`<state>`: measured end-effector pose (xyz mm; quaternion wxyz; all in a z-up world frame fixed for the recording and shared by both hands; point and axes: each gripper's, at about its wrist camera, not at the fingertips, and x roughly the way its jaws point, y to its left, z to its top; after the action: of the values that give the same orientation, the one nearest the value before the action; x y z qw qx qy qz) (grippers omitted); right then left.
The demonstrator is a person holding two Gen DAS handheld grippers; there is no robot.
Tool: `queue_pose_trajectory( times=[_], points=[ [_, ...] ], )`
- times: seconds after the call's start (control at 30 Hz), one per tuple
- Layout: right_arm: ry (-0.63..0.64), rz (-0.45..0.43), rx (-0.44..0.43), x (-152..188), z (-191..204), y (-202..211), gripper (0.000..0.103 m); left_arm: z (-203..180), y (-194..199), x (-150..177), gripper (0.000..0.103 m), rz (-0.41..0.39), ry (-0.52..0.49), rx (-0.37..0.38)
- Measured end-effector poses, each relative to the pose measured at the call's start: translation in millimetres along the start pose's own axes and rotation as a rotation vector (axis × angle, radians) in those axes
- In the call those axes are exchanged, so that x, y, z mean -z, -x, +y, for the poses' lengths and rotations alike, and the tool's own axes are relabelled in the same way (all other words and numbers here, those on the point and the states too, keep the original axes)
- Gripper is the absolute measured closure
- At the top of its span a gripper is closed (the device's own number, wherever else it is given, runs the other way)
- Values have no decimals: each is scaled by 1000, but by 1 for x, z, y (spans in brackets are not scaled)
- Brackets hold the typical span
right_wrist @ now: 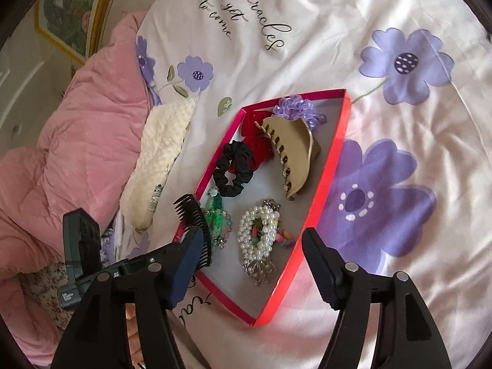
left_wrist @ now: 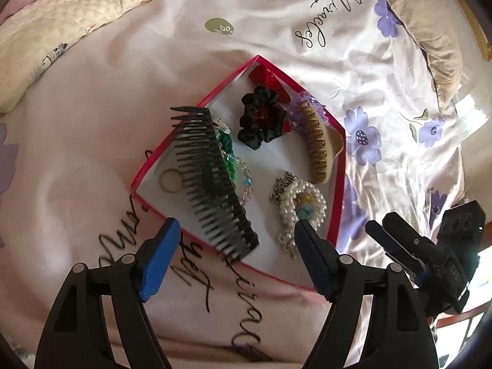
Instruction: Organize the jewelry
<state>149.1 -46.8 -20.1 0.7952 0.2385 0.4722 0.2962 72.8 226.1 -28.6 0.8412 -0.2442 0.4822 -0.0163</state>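
On a flower-print bedsheet (right_wrist: 307,30), a red-rimmed box (right_wrist: 333,160) is holding nearly everything gathered so far. In the right wrist view a tan claw clip (right_wrist: 295,150) is lying toward 12 o'clock in the box, a purple ruffled piece (right_wrist: 292,106) beyond it, a black scrunchie (right_wrist: 233,169) and a red fabric piece (right_wrist: 255,136) at about 10 o'clock, a heap of pearl strands (right_wrist: 258,230) near the middle and green beads (right_wrist: 215,215) at 9 o'clock. A black comb (left_wrist: 212,178) is resting slantwise over the box's left rim, its teeth pointing outward. Nothing loose is showing on the sheet, so the sorting appears close to finished; straightening the comb may be what remains.

The left gripper (left_wrist: 236,246) is hovering at the box's 6 o'clock edge, jaws spread wide with nothing between them. The right gripper (right_wrist: 252,258) is likewise standing apart and empty above the near end of the box, its left finger in front of the comb.
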Motion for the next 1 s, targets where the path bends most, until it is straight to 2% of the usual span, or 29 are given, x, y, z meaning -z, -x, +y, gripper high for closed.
queue_pose_trajectory(
  times=[0.1, 0.2, 0.27, 0.6, 0.67, 0.87, 1.0],
  points=[
    [-29, -6, -20, 4, -4, 7, 32, -3, 12, 6, 24, -20, -1, 2],
    [-42, -17, -36, 8, -3, 17, 25, -5, 25, 14, 19, -56, -4, -24],
    [-50, -20, -48, 11, -4, 23, 20, -8, 29, 20, 19, -55, -14, -64],
    [-73, -42, -60, 28, -7, 47, 14, -11, 37, 46, 14, -33, -28, -81],
    [-59, -49, -43, 32, -5, 51, 14, -11, 37, 50, 14, -26, -37, -107],
    [69, -55, 88, 36, 10, 60, 13, -18, 46, 58, 14, -27, -99, -181],
    [159, -85, 158, 36, 26, 70, 7, -26, 56, 56, 11, -53, -159, -275]
  ],
)
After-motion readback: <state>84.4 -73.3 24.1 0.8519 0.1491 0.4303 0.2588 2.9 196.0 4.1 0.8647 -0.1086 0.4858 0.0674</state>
